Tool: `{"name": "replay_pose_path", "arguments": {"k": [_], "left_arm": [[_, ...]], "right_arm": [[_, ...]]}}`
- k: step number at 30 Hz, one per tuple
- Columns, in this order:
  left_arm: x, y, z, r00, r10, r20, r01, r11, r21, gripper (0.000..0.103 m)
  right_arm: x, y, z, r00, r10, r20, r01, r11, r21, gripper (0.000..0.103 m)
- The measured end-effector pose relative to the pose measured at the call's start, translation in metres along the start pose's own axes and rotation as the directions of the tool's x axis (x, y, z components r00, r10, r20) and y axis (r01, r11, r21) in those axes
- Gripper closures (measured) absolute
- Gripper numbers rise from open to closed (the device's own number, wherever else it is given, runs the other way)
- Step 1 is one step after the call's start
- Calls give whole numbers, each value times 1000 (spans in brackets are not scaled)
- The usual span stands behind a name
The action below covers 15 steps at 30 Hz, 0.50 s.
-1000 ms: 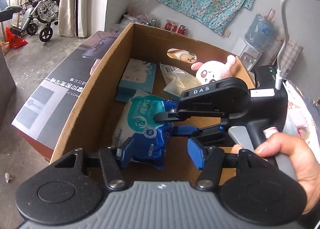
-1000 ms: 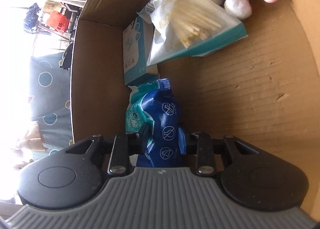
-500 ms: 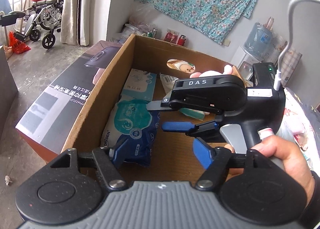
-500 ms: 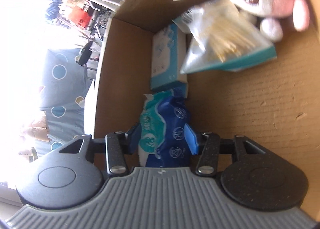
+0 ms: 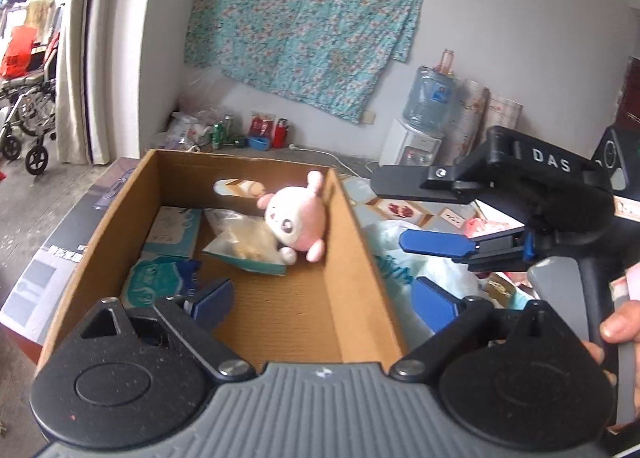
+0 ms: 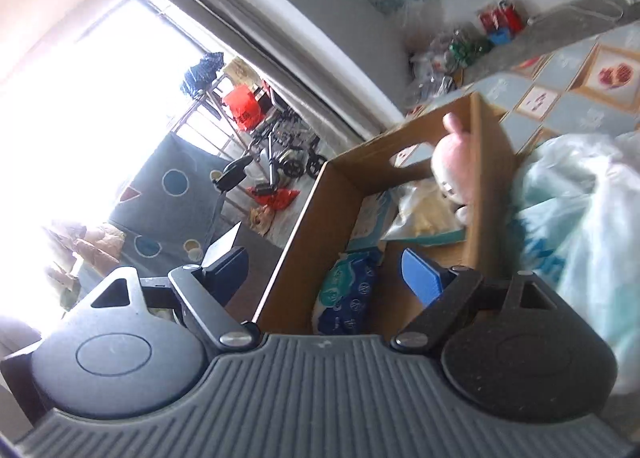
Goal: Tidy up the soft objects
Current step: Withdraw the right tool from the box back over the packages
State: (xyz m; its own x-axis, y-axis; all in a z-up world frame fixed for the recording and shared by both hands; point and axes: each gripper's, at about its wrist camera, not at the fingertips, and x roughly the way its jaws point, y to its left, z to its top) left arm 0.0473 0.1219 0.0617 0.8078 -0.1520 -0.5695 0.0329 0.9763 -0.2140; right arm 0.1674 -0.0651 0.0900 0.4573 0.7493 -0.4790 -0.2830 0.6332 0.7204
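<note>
**Wipes pack is down: clear the box and line up the next soft item**

Both sets of jaws have just been opening and now stand released with nothing between them. The blue-and-teal soft plastic wipes pack (image 5: 162,282) lies on the floor of the open brown cardboard box (image 5: 352,258), against its left wall, at the lower left of the left wrist view. My left gripper (image 5: 324,304) hovers over the box's near end, its left pad just beside the pack but not pressing it. My right gripper (image 5: 430,262) sits at the right of that frame, out past the box's right wall, above the pale crinkled plastic bag (image 5: 436,270).

Further up the box I see the pink-and-white plush rabbit (image 5: 294,219) in the far right corner, a clear bag of pale sticks (image 5: 244,242) leaning below it, and a flat teal-and-white packet (image 5: 172,232) along the left wall.

To do this well, I judge I should lift straight off the pack so a pad doesn't drag its loose wrapper back up, and keep my pads clear of the cardboard wall. The right wrist view is blurred, so I'd let it settle before choosing a target. The plastic bag looks the likeliest next pickup; I'd pinch a bunched fold, since thin film slips.
</note>
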Motion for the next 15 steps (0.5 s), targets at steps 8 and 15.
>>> {"name": "replay_pose_path", "arguments": {"k": [8, 15], "left_arm": [[19, -105, -24, 985, -164, -57, 172, 971, 168, 7], [56, -186, -53, 959, -256, -123, 280, 922, 267, 7]], "right_arm": [[-144, -61, -28, 944, -285, 168, 291, 956, -16, 17], [-192, -118, -71, 860, -459, 222, 458, 887, 61, 18]]}}
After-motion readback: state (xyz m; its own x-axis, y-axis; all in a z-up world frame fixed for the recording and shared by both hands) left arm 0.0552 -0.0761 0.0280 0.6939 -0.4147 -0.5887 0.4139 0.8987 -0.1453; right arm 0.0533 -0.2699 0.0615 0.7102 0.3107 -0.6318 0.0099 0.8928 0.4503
